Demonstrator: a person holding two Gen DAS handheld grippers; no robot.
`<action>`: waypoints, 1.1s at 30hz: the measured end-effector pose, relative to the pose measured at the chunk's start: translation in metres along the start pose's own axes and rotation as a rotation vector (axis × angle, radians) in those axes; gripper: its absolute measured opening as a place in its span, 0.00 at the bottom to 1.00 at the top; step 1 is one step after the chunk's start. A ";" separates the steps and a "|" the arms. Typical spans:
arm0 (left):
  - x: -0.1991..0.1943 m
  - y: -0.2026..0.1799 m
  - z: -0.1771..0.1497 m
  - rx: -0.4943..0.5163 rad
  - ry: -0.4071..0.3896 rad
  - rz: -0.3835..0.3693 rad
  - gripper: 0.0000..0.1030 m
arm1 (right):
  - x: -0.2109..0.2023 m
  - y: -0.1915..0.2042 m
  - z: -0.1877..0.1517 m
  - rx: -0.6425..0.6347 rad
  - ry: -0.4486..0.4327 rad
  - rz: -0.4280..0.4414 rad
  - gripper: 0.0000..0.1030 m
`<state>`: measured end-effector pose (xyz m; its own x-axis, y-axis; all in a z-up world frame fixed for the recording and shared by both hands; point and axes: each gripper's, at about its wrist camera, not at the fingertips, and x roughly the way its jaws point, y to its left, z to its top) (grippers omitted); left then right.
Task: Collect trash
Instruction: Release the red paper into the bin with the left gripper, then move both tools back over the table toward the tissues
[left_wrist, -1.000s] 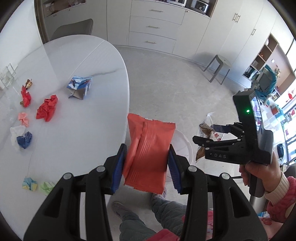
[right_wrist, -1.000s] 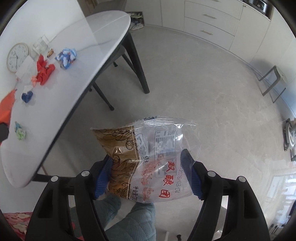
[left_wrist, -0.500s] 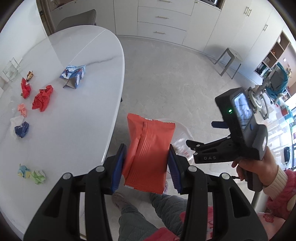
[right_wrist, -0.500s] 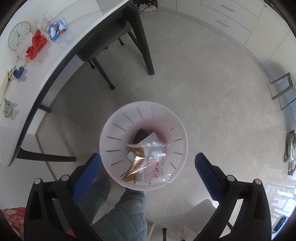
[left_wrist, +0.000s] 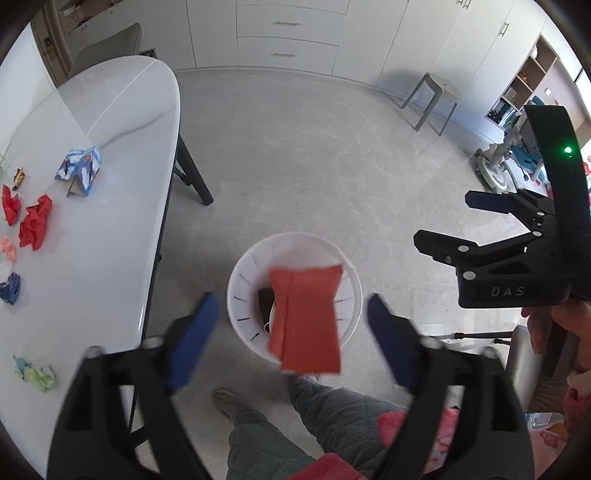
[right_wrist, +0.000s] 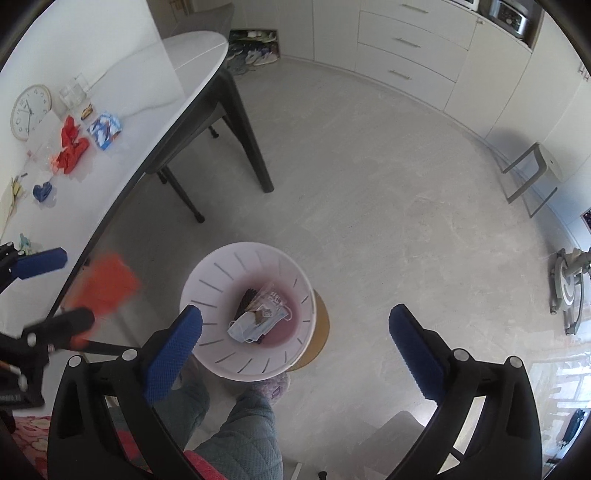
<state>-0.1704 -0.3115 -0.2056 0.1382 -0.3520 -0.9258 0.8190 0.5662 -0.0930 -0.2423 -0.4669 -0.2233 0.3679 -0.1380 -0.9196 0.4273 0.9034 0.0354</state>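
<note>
Now the left tongs (left_wrist: 291, 325) are opening wide, and the orange wrapper (left_wrist: 304, 319) is hanging loose between their blue pads, touching neither, right above the white bin (left_wrist: 240, 280) on the floor. Beside them, the right tongs (right_wrist: 295, 338) are standing fully spread and gripping nothing, over that same bin.

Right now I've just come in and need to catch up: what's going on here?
A person with a gripper in each hand is clearing trash. The left gripper is opening, and the orange wrapper hangs free between its jaws above the white bin. The right gripper is open and empty. Crumpled paper waits on the table.
</note>
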 end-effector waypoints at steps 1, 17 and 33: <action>-0.001 -0.002 0.002 -0.001 -0.007 0.000 0.89 | -0.001 -0.003 -0.001 0.007 -0.003 -0.002 0.98; -0.041 0.025 0.005 -0.107 -0.043 0.075 0.92 | -0.017 0.007 0.008 -0.012 -0.034 0.028 0.98; -0.109 0.180 -0.071 -0.350 -0.083 0.200 0.92 | -0.031 0.173 0.044 -0.213 -0.080 0.115 0.98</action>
<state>-0.0778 -0.1178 -0.1473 0.3319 -0.2598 -0.9068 0.5343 0.8440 -0.0463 -0.1429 -0.3245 -0.1717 0.4720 -0.0534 -0.8800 0.1980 0.9791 0.0467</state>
